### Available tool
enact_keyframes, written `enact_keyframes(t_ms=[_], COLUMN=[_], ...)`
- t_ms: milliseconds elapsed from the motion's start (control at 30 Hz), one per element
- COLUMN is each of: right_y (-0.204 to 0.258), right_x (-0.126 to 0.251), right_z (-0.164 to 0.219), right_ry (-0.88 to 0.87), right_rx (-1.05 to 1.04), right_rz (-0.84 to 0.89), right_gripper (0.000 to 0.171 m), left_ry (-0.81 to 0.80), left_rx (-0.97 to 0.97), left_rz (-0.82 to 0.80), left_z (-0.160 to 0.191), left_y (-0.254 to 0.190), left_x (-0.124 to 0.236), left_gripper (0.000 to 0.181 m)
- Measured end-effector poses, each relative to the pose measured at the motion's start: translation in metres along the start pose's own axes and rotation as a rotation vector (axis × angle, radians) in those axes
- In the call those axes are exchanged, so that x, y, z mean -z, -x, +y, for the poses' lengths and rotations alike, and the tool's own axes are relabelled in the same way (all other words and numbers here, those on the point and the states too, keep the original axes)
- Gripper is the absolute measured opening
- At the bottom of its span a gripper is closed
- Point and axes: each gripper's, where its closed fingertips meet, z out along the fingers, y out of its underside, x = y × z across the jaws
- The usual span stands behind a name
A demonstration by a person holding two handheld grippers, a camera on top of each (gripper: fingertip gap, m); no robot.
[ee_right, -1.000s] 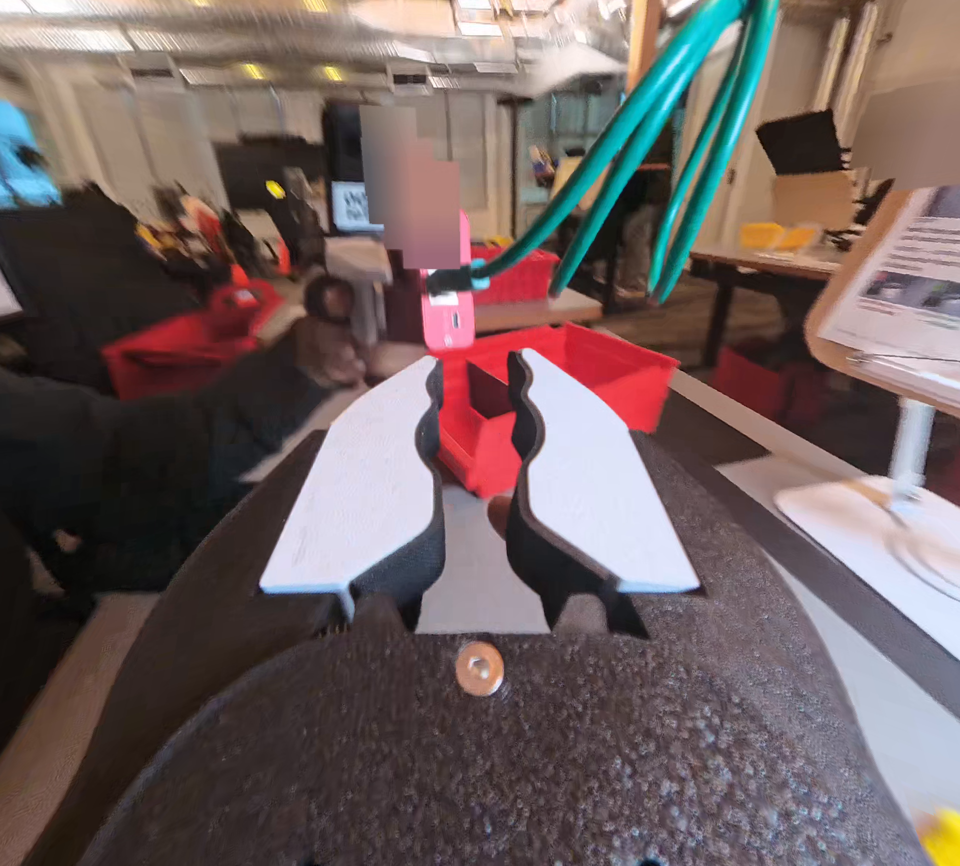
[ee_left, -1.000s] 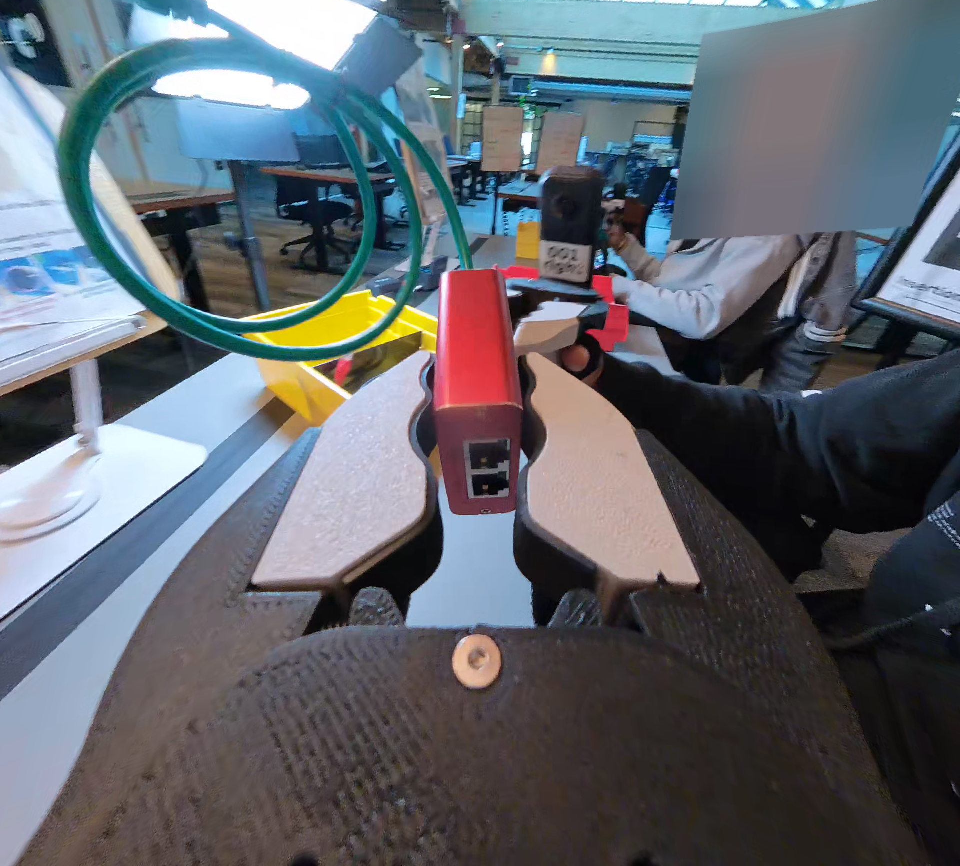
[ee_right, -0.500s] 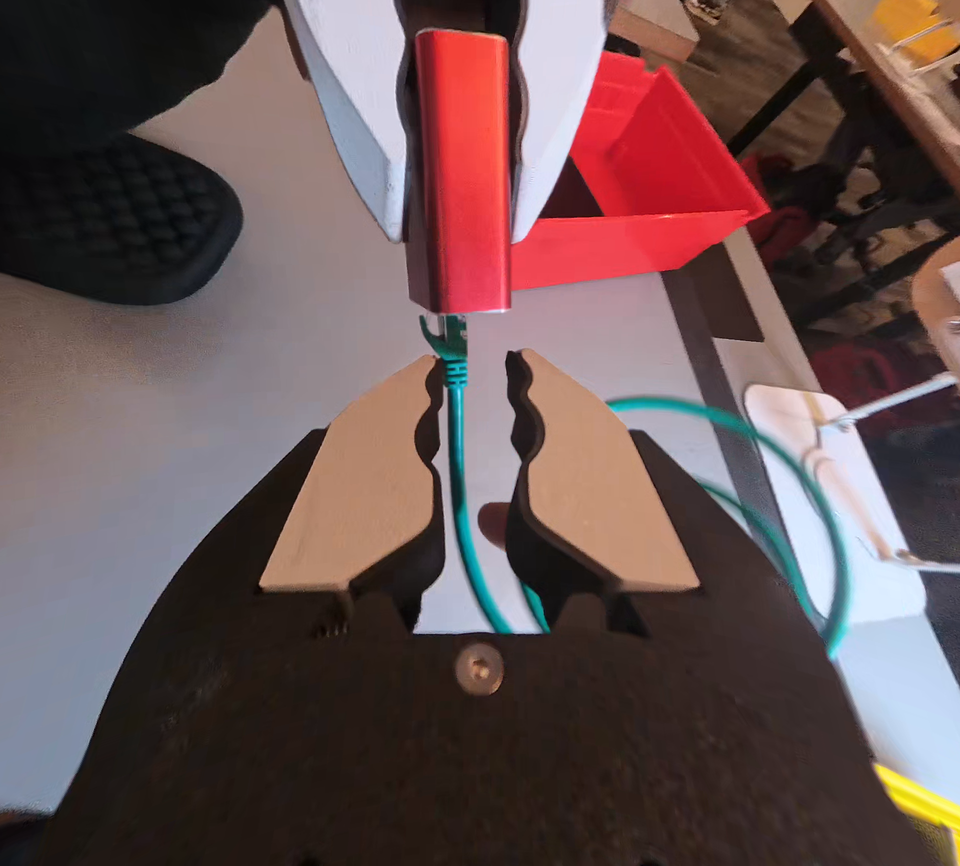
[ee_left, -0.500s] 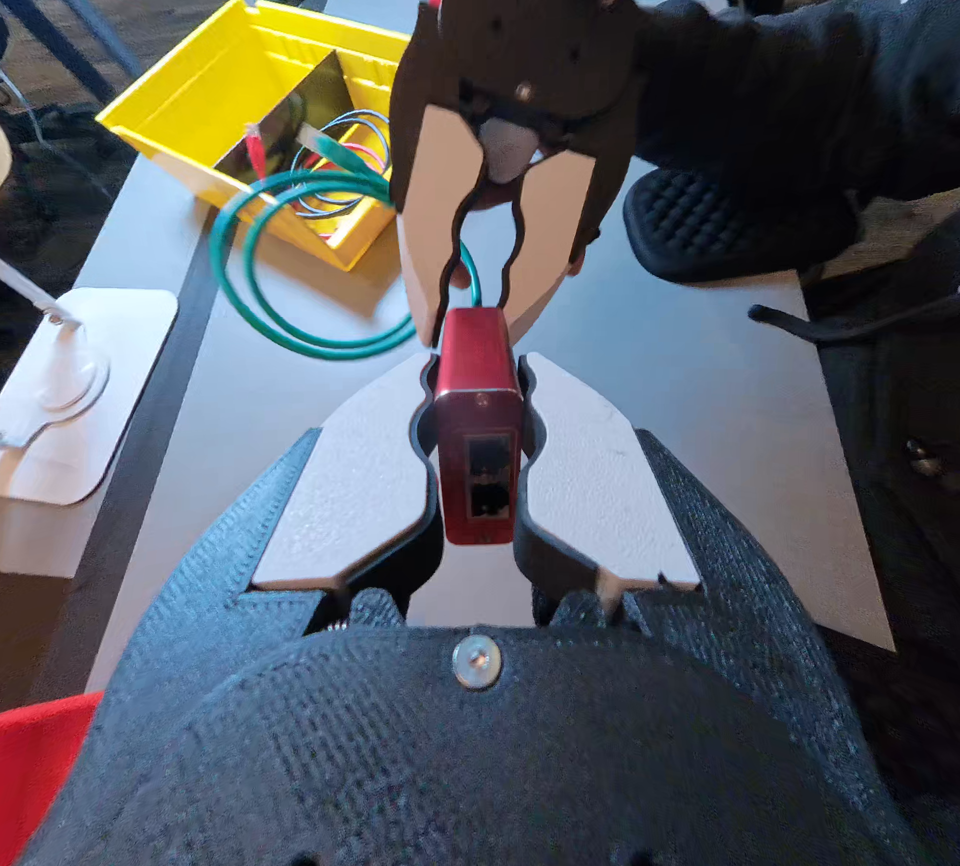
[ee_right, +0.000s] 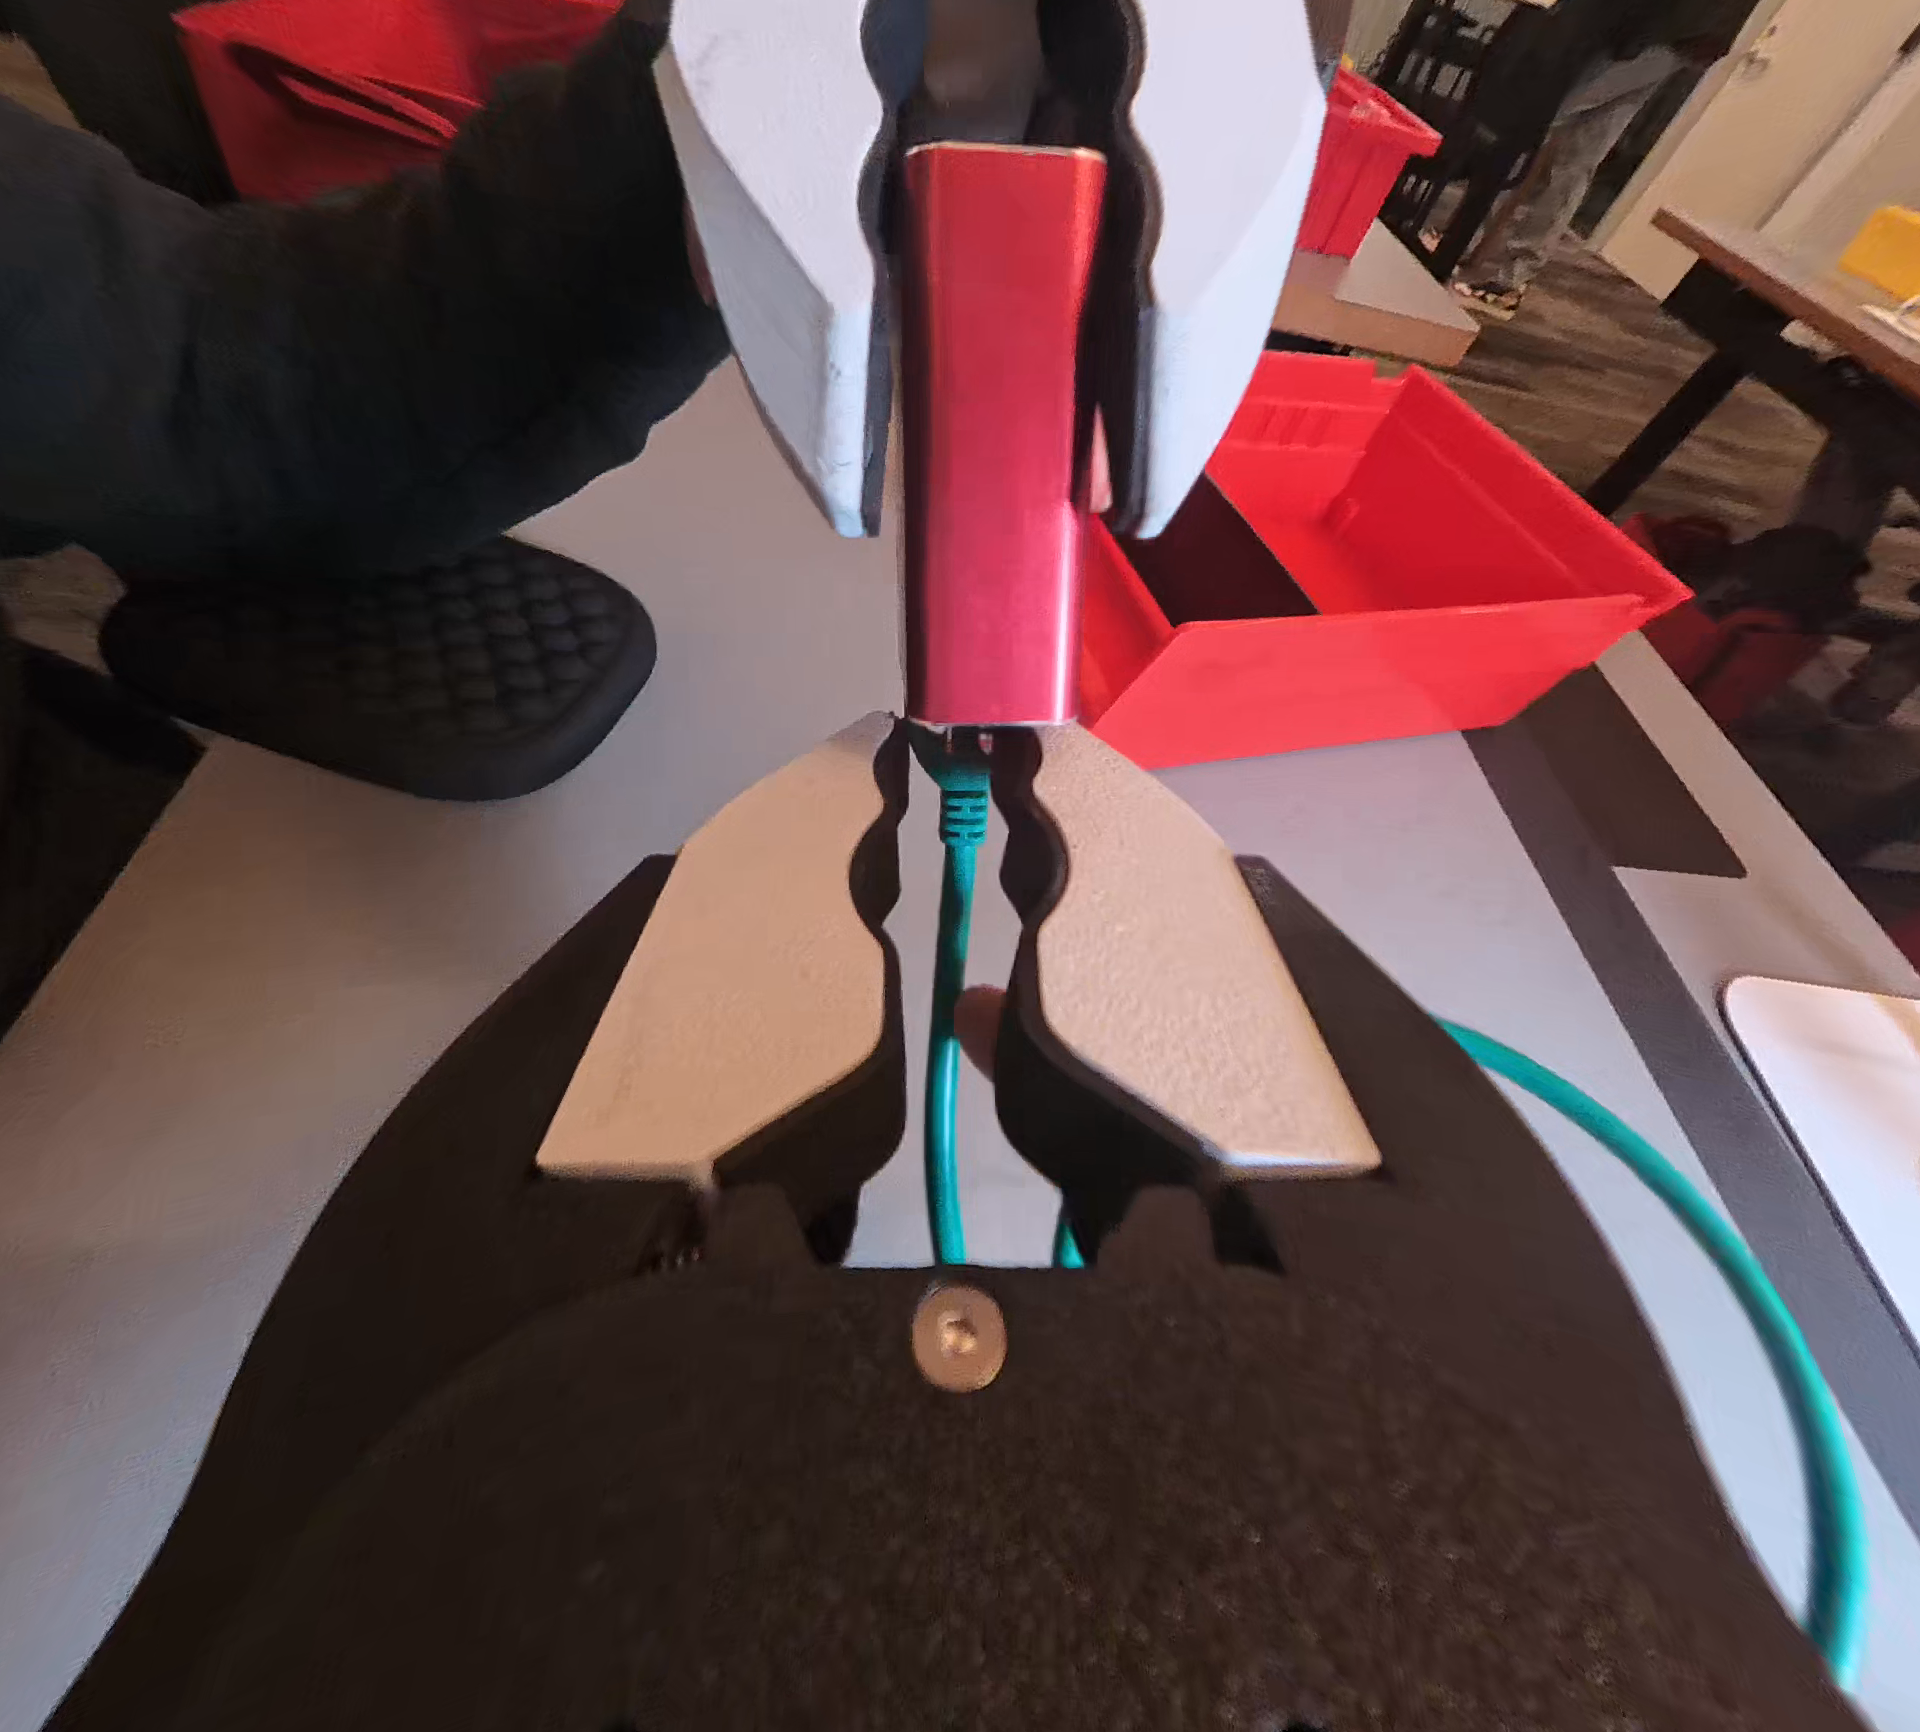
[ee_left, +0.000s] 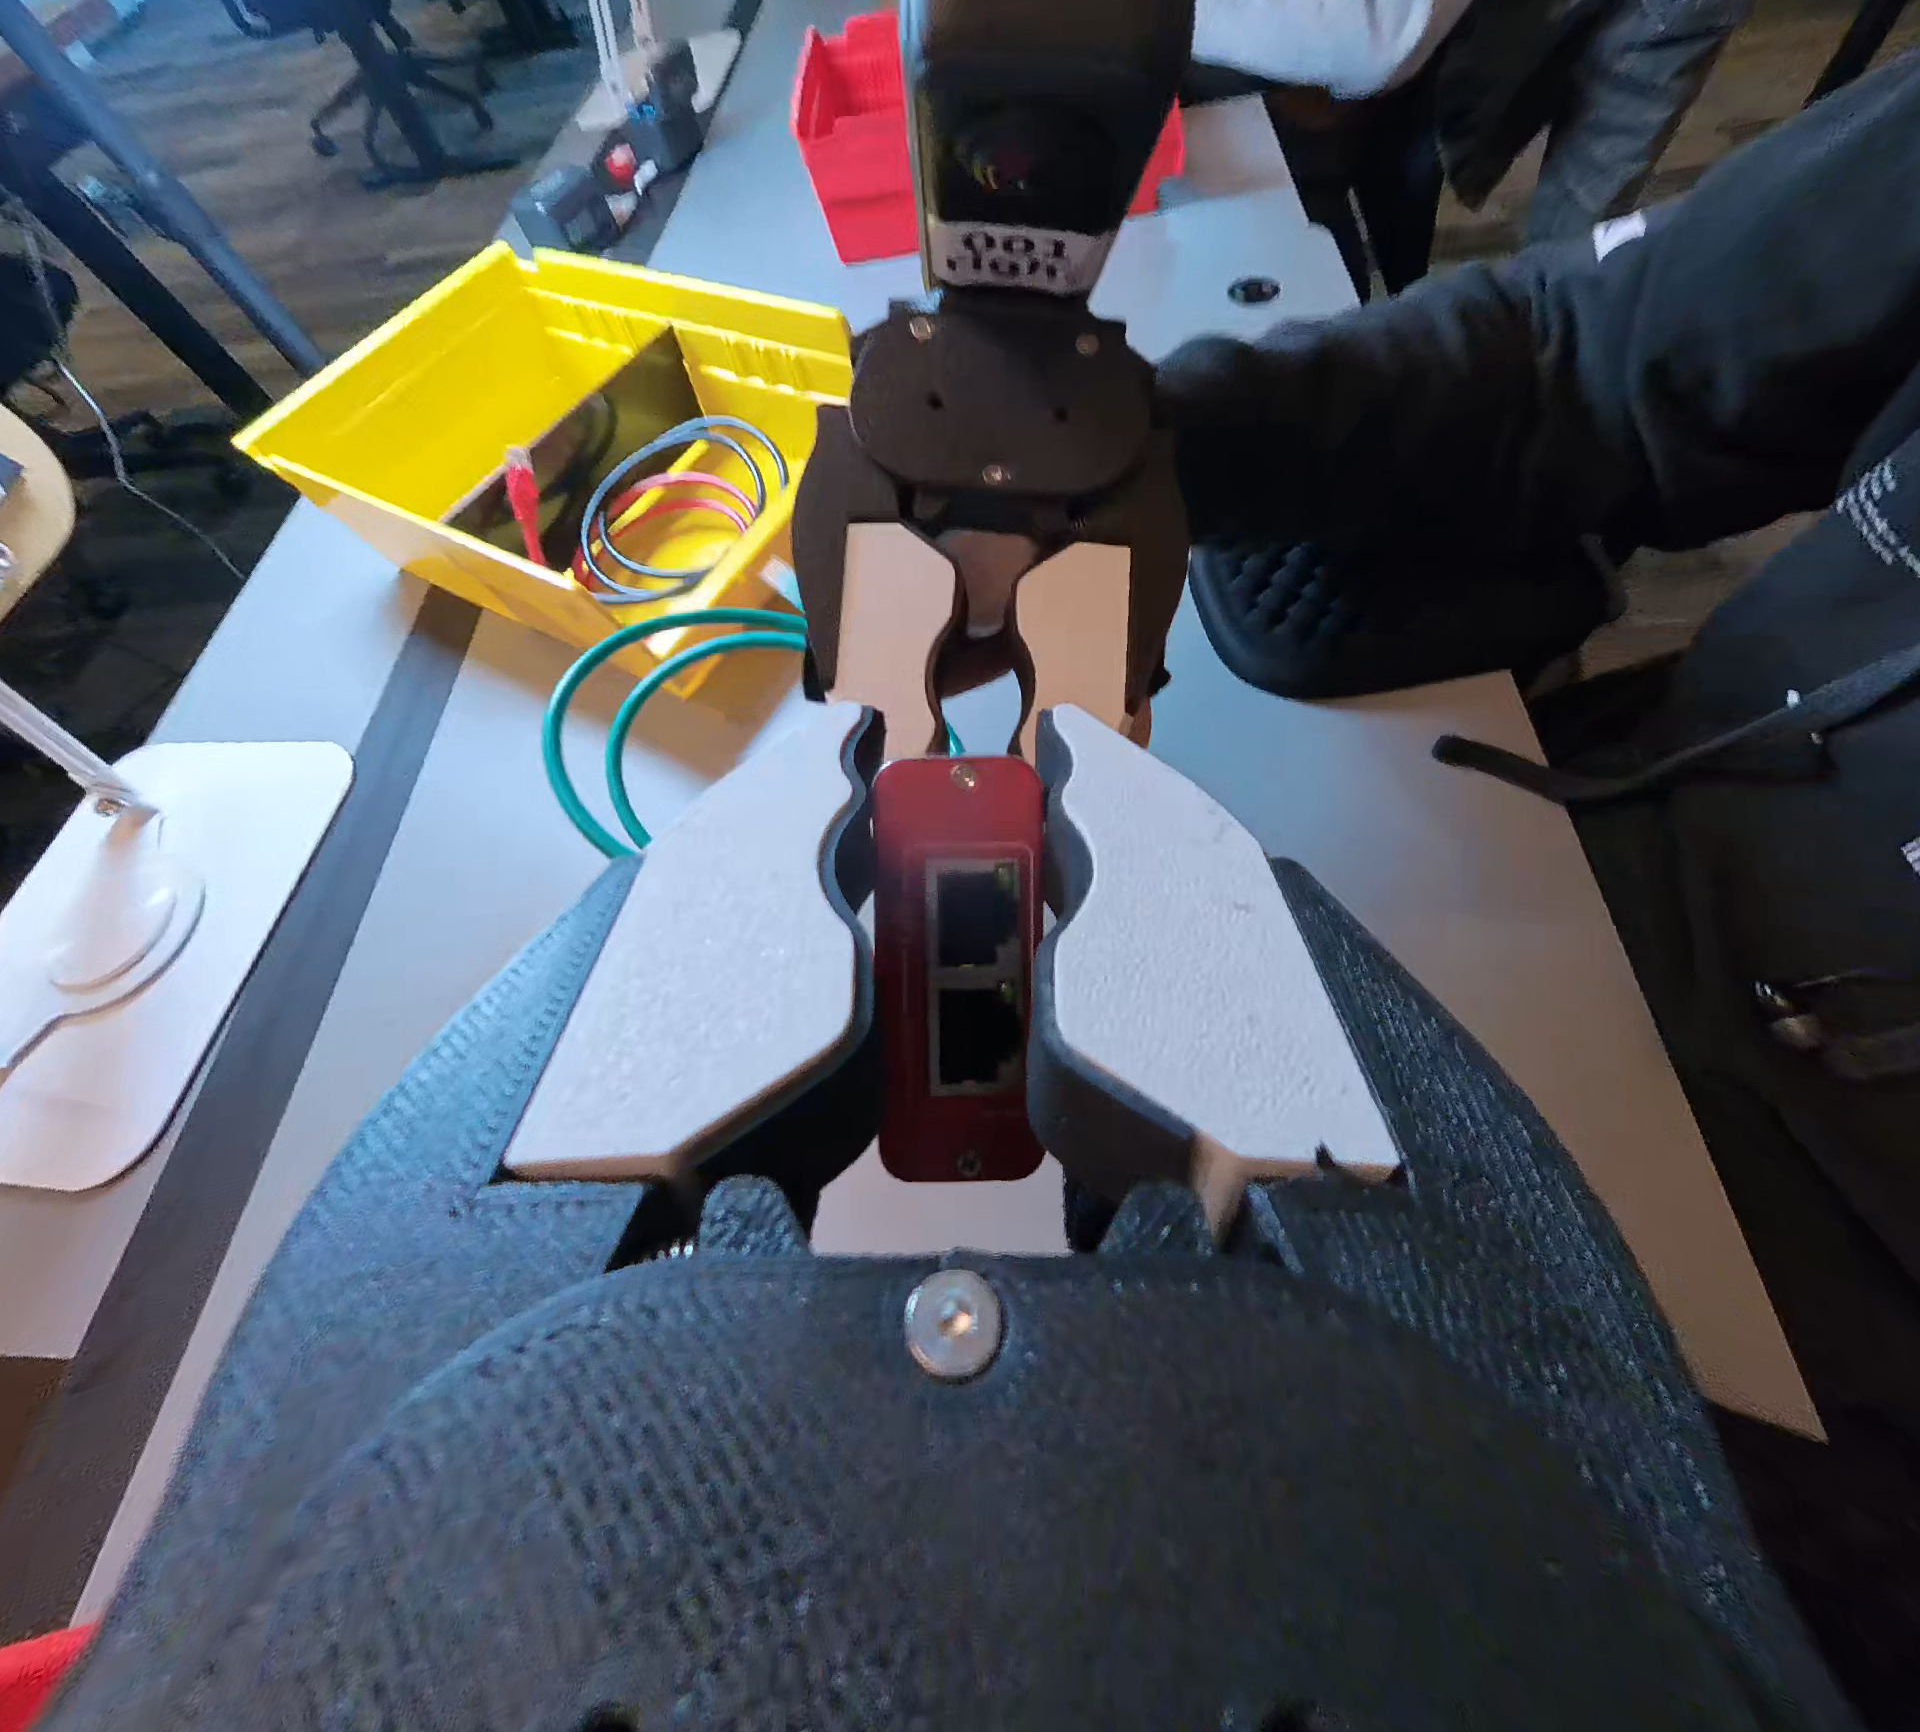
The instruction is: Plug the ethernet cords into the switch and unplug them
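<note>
My two wrist cameras face each other at close range above the grey table (ee_left: pixel 1351 851), sharing the small red metal switch (ee_left: pixel 958 965) between them.

Both grippers dropped from raised, room-facing poses to point down over the grey table (ee_left: pixel 1382 861). The green cord (ee_right: pixel 951 976), earlier looped high in the air off the red switch (ee_left: pixel 958 965), came down; its coils now lay on the table against the yellow bin (ee_left: pixel 447 425). The right gripper (ee_right: pixel 956 778), a second ago well apart from the switch, closed in until its fingertips flanked the cord's plug at the switch's end, jaws narrowed around the cord.
</note>
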Motion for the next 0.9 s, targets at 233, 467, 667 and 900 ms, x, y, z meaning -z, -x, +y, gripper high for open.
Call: enact_keyframes(t_ms=[233,467,667,900], right_y=[0.0,-0.002,-0.016,-0.018], right_x=[0.024,0.032,0.037,0.038], right_z=[-0.043,-0.057,-0.069,-0.076], right_ry=[-0.239,-0.291,-0.385,-0.433], right_rx=[-0.121,-0.187,-0.271,-0.342], right_rz=[-0.062,-0.062,0.022,0.017], right_gripper=[0.014,0.014,0.016,0.015], left_ry=[-0.366,-0.393,-0.524,-0.557], left_rx=[-0.014,0.008,0.069,0.05], left_rz=[-0.011,-0.064,-0.13,-0.14], left_z=[-0.044,-0.053,-0.07,-0.076], left_y=[0.005,0.009,0.018,0.015], left_x=[0.03,0.008,0.016,0.02], left_gripper=[0.049,0.033,0.029,0.029])
